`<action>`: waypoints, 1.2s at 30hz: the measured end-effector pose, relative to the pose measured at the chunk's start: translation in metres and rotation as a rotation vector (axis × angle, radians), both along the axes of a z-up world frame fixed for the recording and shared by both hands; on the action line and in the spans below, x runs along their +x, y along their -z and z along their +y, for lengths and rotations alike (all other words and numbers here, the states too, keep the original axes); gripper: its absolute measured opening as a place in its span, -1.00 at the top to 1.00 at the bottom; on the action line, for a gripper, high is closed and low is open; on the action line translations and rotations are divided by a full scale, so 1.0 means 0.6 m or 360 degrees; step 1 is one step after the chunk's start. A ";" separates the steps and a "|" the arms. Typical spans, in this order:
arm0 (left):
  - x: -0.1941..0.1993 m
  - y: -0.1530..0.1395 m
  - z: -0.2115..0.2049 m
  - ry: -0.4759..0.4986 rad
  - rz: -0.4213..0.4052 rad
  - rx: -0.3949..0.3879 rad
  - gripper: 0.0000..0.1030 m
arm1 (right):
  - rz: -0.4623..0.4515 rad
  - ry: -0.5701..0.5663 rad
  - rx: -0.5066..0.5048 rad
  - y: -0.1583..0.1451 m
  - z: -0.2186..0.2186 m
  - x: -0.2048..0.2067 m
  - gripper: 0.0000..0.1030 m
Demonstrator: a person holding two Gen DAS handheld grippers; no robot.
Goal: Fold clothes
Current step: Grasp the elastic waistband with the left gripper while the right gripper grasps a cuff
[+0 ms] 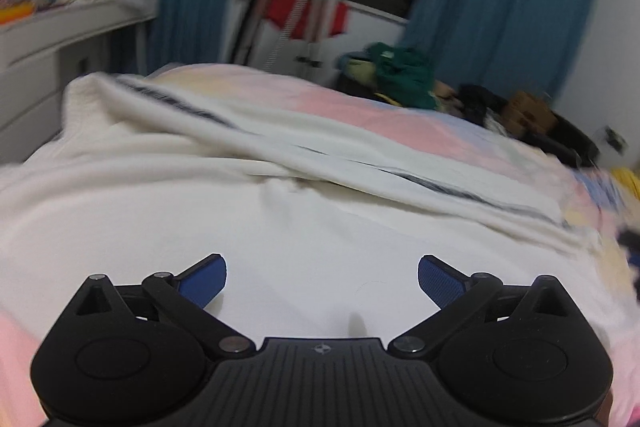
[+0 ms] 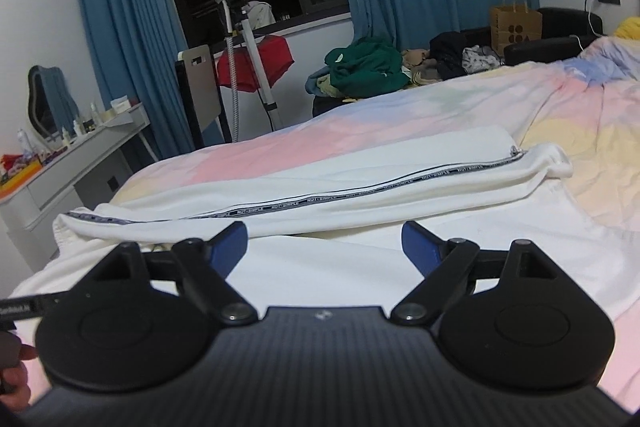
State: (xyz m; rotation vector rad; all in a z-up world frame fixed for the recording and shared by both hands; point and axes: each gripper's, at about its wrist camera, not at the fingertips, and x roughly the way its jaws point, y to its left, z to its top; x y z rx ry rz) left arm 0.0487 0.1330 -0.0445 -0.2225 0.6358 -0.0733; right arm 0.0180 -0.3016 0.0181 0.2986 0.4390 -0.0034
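A white garment with a dark lettered zipper tape [image 2: 360, 191] lies spread on the pastel bed cover [image 2: 304, 147]; one part is folded over along the zipper line. It also fills the left wrist view [image 1: 240, 163], which is blurred. My left gripper [image 1: 322, 281] is open and empty, low over the garment's flat white part. My right gripper [image 2: 324, 247] is open and empty, just above the near white panel, in front of the folded zipper edge.
A pile of green and dark clothes [image 2: 364, 67] sits past the bed's far edge beside a black sofa [image 2: 560, 35] with a paper bag [image 2: 516, 27]. A grey desk [image 2: 80, 163] stands at left. A garment steamer stand [image 2: 248, 67] with a red item stands by the window.
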 end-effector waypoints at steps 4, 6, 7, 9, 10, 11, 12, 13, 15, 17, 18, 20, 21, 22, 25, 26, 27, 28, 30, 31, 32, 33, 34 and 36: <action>0.008 -0.015 0.063 -0.0271 0.0022 0.0047 -1.00 | 0.0043 0.0048 0.0049 0.007 -0.013 0.002 -0.66; 0.009 -0.020 0.102 -0.0390 0.0062 0.0011 -1.00 | 0.0070 0.0082 0.0085 0.013 -0.022 0.004 -0.66; 0.010 -0.023 0.123 -0.0449 0.0090 -0.0023 -1.00 | 0.0082 0.0097 0.0110 0.015 -0.027 0.005 -0.66; 0.013 -0.024 0.171 -0.0545 0.0173 -0.0135 -0.99 | 0.0092 0.0118 0.0158 0.018 -0.035 0.005 -0.66; 0.015 -0.024 0.193 -0.0583 0.0211 -0.0187 -0.99 | 0.0092 0.0126 0.0178 0.018 -0.039 0.005 -0.66; 0.016 -0.024 0.215 -0.0619 0.0241 -0.0233 -0.99 | 0.0087 0.0137 0.0194 0.018 -0.042 0.003 -0.66; 0.016 -0.023 0.235 -0.0656 0.0268 -0.0275 -0.99 | 0.0082 0.0152 0.0207 0.018 -0.045 0.001 -0.66; 0.015 -0.019 0.255 -0.0692 0.0296 -0.0321 -0.99 | 0.0078 0.0167 0.0220 0.017 -0.047 -0.001 -0.66; 0.013 -0.007 0.291 -0.0766 0.0361 -0.0431 -0.99 | 0.0076 0.0215 0.0247 0.018 -0.056 -0.006 -0.66; 0.010 0.017 0.320 -0.0824 0.0429 -0.0583 -0.99 | 0.0074 0.0271 0.0298 0.019 -0.069 -0.010 -0.66; 0.007 0.031 0.334 -0.0845 0.0456 -0.0669 -0.99 | 0.0075 0.0304 0.0334 0.021 -0.077 -0.013 -0.66; 0.002 0.058 0.349 -0.0869 0.0487 -0.0833 -0.99 | 0.0081 0.0389 0.0403 0.027 -0.095 -0.018 -0.66; 0.002 0.067 0.357 -0.0888 0.0485 -0.0912 -0.99 | 0.0084 0.0443 0.0434 0.030 -0.104 -0.020 -0.66; 0.003 0.071 0.358 -0.0902 0.0468 -0.0968 -0.99 | 0.0076 0.0502 0.0473 0.032 -0.115 -0.025 -0.66; 0.016 0.071 0.362 -0.0879 0.0440 -0.1035 -0.99 | 0.0000 0.0702 0.0627 0.041 -0.155 -0.051 -0.66; 0.020 0.070 0.363 -0.0870 0.0437 -0.1044 -0.99 | -0.0030 0.0791 0.0679 0.044 -0.172 -0.064 -0.66; 0.015 0.071 0.367 -0.0874 0.0430 -0.1070 -0.98 | -0.0058 0.0890 0.0724 0.048 -0.189 -0.078 -0.66; 0.009 0.073 0.372 -0.0881 0.0421 -0.1099 -0.97 | -0.0067 0.0970 0.0768 0.055 -0.204 -0.090 -0.66; -0.007 0.075 0.378 -0.0901 0.0404 -0.1154 -0.95 | -0.0061 0.1105 0.0853 0.073 -0.231 -0.112 -0.68; -0.015 0.075 0.380 -0.0915 0.0396 -0.1179 -0.94 | -0.0058 0.1173 0.0896 0.082 -0.244 -0.122 -0.68; -0.028 0.073 0.383 -0.0935 0.0380 -0.1192 -0.94 | -0.0055 0.1241 0.0938 0.091 -0.258 -0.133 -0.69; -0.041 0.071 0.388 -0.0956 0.0362 -0.1202 -0.94 | -0.0052 0.1308 0.0980 0.100 -0.272 -0.144 -0.68; -0.050 0.070 0.394 -0.0968 0.0348 -0.1207 -0.94 | -0.0049 0.1376 0.1023 0.109 -0.285 -0.154 -0.68; -0.062 0.070 0.404 -0.0992 0.0340 -0.1202 -0.95 | -0.0035 0.1463 0.1082 0.129 -0.306 -0.171 -0.68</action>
